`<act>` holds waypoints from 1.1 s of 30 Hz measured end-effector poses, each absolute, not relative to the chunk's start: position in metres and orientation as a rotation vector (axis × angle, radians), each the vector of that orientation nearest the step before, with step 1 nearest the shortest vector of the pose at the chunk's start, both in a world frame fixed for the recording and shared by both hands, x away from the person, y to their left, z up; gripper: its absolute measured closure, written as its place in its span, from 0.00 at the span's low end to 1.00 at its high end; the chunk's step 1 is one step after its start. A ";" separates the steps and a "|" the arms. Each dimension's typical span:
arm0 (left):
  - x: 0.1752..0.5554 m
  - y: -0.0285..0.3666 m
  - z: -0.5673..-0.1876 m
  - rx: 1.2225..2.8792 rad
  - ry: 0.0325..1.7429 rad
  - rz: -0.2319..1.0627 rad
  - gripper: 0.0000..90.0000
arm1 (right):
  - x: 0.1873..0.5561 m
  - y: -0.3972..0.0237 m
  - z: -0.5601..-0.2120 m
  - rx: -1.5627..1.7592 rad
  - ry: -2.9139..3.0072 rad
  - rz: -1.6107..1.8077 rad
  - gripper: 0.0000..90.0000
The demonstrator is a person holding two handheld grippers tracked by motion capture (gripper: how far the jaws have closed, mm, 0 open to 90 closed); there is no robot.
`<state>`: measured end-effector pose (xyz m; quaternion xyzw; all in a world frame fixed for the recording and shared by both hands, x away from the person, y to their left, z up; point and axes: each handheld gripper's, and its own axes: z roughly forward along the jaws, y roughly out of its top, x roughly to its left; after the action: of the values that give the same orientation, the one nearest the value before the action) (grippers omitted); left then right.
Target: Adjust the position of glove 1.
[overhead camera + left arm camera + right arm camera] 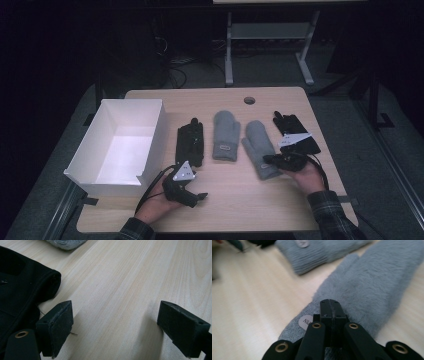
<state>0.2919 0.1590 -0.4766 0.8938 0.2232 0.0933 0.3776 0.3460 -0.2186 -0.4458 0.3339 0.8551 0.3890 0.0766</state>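
Up close, right gripper [331,305] fingers together over grey mitten [372,287]; left gripper [115,325] fingers apart.

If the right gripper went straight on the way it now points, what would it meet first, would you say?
Most likely the grey mitten right ahead: the right gripper, jaws shut, hangs over its cuff, aimed along its fuzzy body. How high above the fabric it hangs is unclear.

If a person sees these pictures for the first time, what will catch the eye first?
Probably the white box, open at the table's left edge, bright against the dark room. Next come the four gloves in a row on the wooden table: two grey mittens in the middle, a black glove on each side. The right tool, jaws shut, sits at the cuff of the right mitten.
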 end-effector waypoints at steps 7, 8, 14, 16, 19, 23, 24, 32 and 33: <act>0.292 0.159 -0.477 2.280 0.569 0.242 0.14 | 0.314 -0.210 -0.444 0.932 2.622 1.177 1.00; 0.292 0.159 -0.477 2.278 0.570 0.241 0.14 | 0.310 -0.209 -0.445 0.922 2.630 1.182 1.00; 0.292 0.159 -0.477 2.276 0.571 0.241 0.14 | 0.296 -0.210 -0.438 0.890 2.608 1.193 1.00; 0.292 0.159 -0.477 2.278 0.570 0.241 0.14 | 0.298 -0.218 -0.437 0.923 2.592 1.185 1.00; 0.292 0.159 -0.477 2.280 0.568 0.242 0.14 | 0.301 -0.228 -0.439 0.944 2.579 1.158 1.00; 0.292 0.159 -0.477 2.280 0.569 0.241 0.14 | 0.303 -0.229 -0.441 0.949 2.602 1.150 1.00; 0.292 0.159 -0.477 2.280 0.568 0.241 0.14 | 0.303 -0.227 -0.442 0.940 2.618 1.142 1.00; 0.292 0.159 -0.477 2.277 0.569 0.240 0.14 | 0.297 -0.198 -0.446 0.813 2.736 1.160 1.00; 0.291 0.159 -0.477 2.276 0.570 0.241 0.14 | 0.295 -0.194 -0.446 0.796 2.746 1.168 1.00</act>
<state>0.2915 0.1590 -0.4773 0.8920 0.2232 0.0943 0.3817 0.2953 -0.1943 -0.4461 0.2577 0.8888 0.3780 0.0264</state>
